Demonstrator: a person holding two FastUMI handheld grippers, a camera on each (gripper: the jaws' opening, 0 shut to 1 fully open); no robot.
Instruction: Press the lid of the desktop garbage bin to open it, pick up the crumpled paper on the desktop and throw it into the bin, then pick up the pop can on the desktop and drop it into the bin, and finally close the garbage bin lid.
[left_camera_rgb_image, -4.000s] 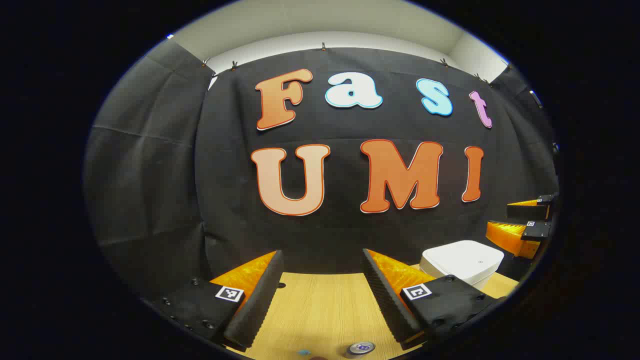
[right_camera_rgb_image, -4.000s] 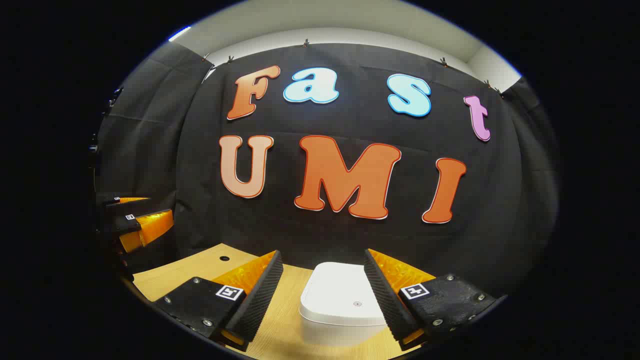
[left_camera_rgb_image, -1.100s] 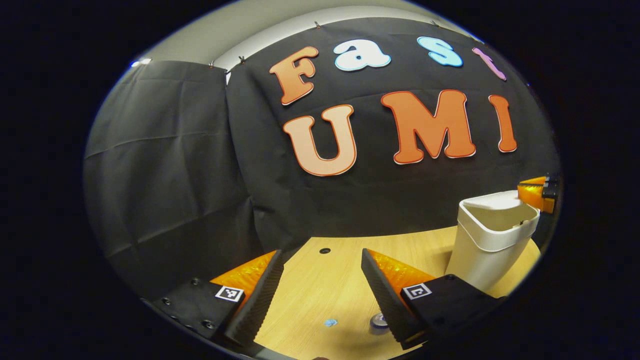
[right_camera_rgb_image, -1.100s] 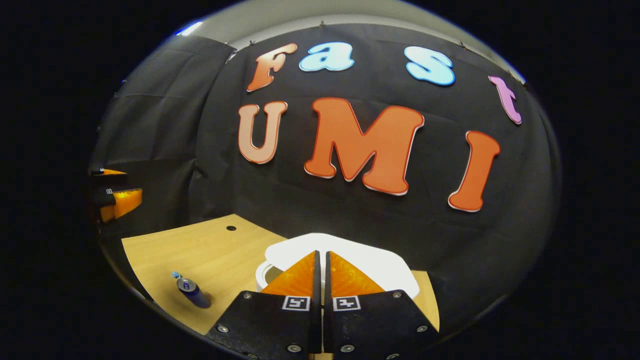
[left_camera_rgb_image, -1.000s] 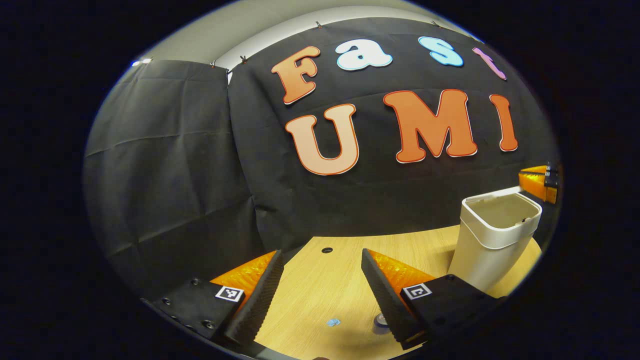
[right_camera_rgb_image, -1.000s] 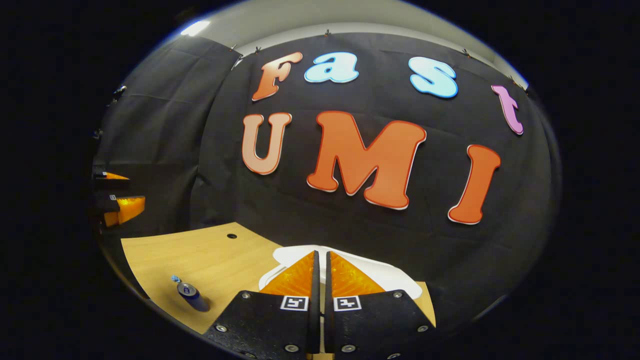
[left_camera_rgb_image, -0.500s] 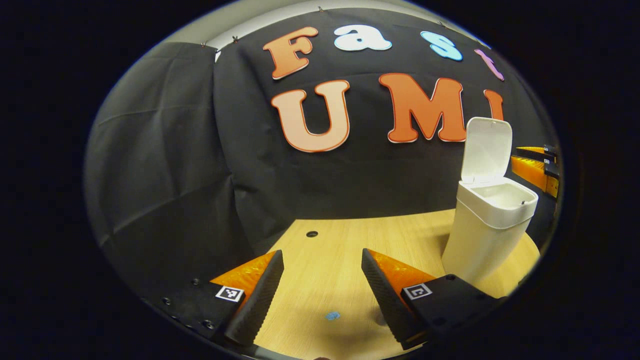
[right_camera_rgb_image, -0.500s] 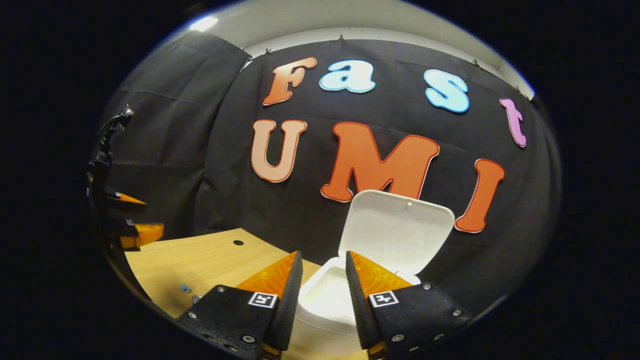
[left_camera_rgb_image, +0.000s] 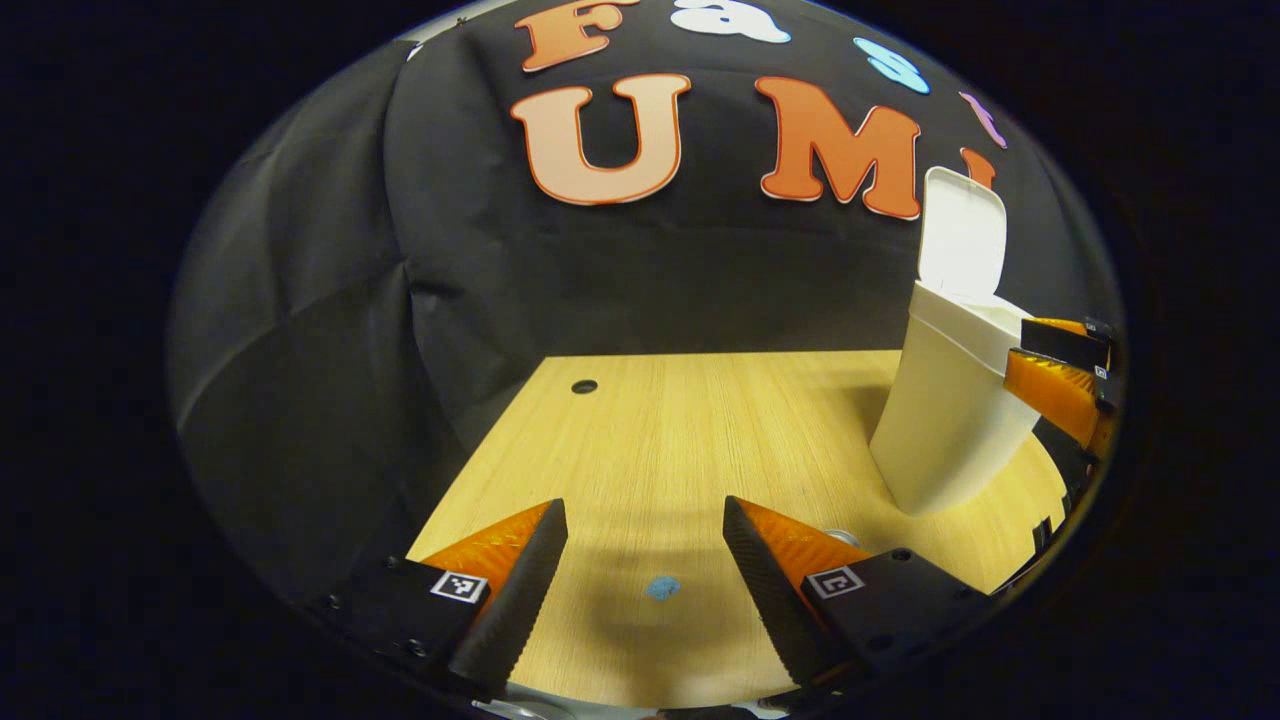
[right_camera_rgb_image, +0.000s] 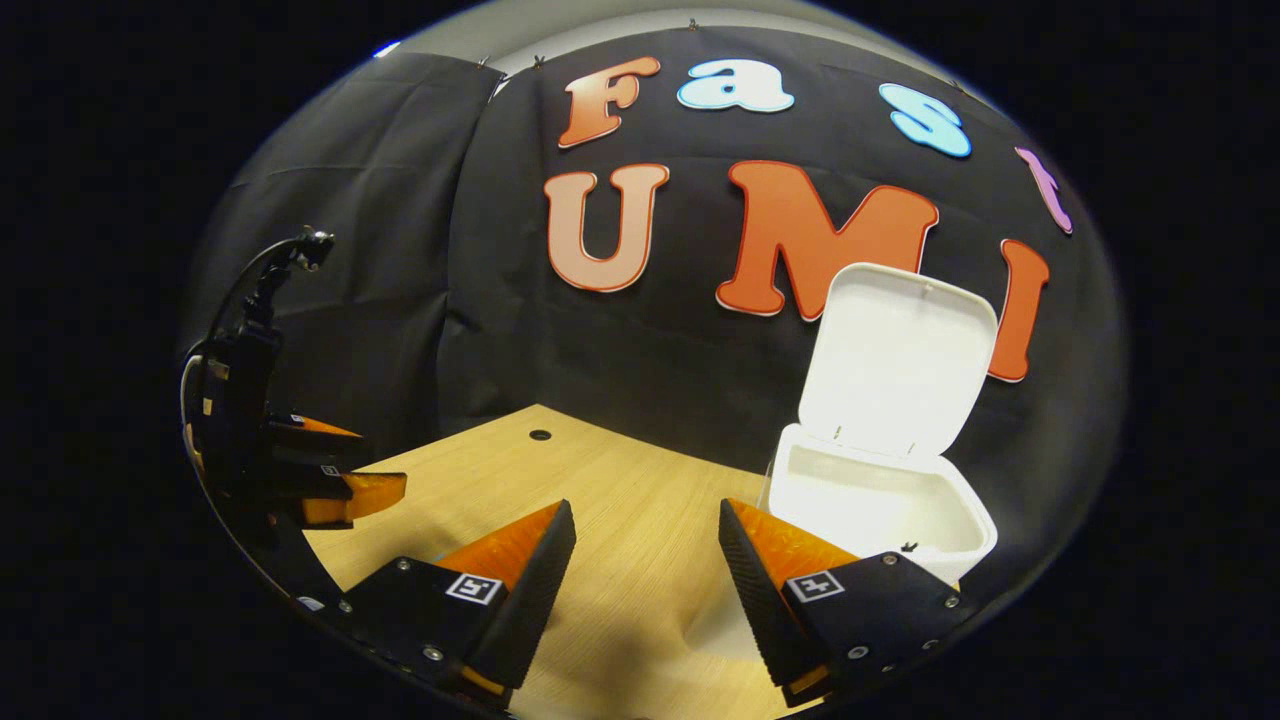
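Observation:
The white desktop bin stands on the wooden table with its lid flipped upright; the inside looks bare. My right gripper is open and holds nothing, just left of the bin and above the table. My left gripper is open too, tilted down over the table. A small blue crumpled scrap lies between its fingers, lower down. The pop can shows as a silver rim behind the right-hand finger. The bin stands at the right of that view.
A small round hole sits in the table near its far edge. Black cloth walls close the back and left sides. In the right gripper view, the left gripper hangs at the far left over the table's edge.
The bin lid has sprung from closed to fully upright. My right gripper went from shut on top of the lid to open and drew back left. My left gripper tilted down toward the table.

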